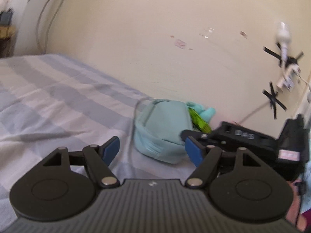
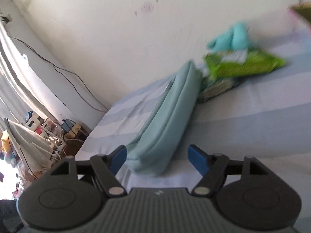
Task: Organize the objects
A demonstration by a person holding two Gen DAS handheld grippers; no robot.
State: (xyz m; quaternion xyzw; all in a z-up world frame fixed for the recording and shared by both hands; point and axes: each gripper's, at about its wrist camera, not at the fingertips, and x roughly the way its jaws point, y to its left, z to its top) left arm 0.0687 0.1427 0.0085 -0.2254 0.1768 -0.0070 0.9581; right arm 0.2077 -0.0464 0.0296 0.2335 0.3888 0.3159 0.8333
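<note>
A pale teal zip pouch (image 1: 162, 131) lies on the striped bed sheet (image 1: 48, 101) near the wall. My left gripper (image 1: 152, 150) is open and empty, just short of the pouch. My right gripper (image 2: 157, 158) is open with its fingers either side of the pouch's near end (image 2: 167, 124); I cannot tell if they touch it. The right gripper's body (image 1: 252, 139) shows beside the pouch in the left wrist view. A green snack packet (image 2: 243, 63) and a turquoise soft item (image 2: 231, 37) lie beyond the pouch by the wall.
The cream wall (image 1: 155, 38) borders the bed. A white charger and cables (image 1: 285, 58) are taped to it with black tape. Beyond the bed's end stands a cluttered stand with plugs and cables (image 2: 58, 130).
</note>
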